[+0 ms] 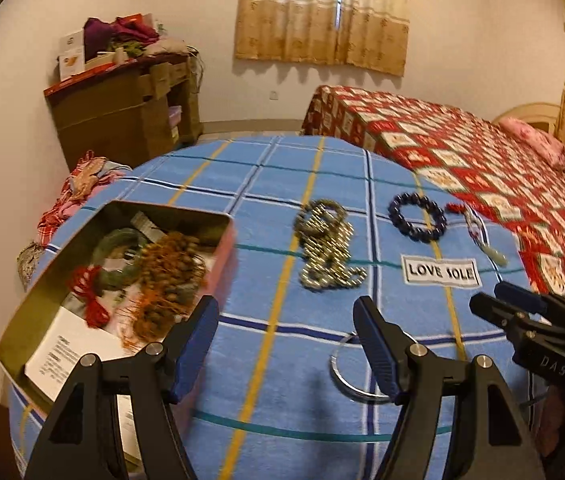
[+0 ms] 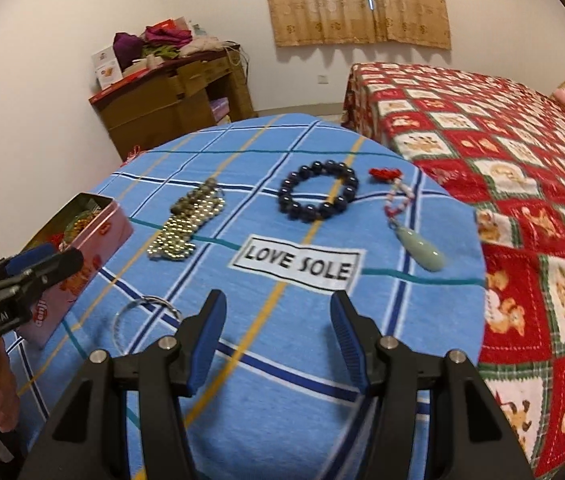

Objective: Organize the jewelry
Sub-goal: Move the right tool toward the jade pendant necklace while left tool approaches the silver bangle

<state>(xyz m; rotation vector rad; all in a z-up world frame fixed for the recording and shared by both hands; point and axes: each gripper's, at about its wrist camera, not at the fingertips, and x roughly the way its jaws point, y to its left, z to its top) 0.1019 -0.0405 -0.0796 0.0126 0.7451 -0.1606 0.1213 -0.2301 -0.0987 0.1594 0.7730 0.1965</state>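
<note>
- As both claws hang over the blue plaid cloth (image 2: 282, 400) with nothing between their jaws, we judge the sorting to be under way but far from finished.
- Left gripper (image 1: 286, 344): jaws spread, empty, at the lower middle of the left wrist view; we also see it at the far left of the right wrist view.
- Right gripper (image 2: 278, 340): jaws spread, empty, at the lower middle of its own view.
- Open pink tin box (image 1: 218, 264), left of the left wrist view: already holds a green bangle, a red cord and a tangle of orange-brown beads. We count these as stowed.
- Heap of gold-and-grey bead strands (image 1: 324, 246), centre of frame: loose on the cloth.
- Dark blue round-bead bracelet (image 2: 318, 192), upper centre: loose.
- Pale green stone pendant on a red-knotted pink bead cord (image 2: 422, 252), right of centre: loose.
- Thin silver ring bangle (image 2: 138, 320), lower left, lying near the box: loose.
- Remaining, by our reckoning: four pieces to lift into the box.
</note>
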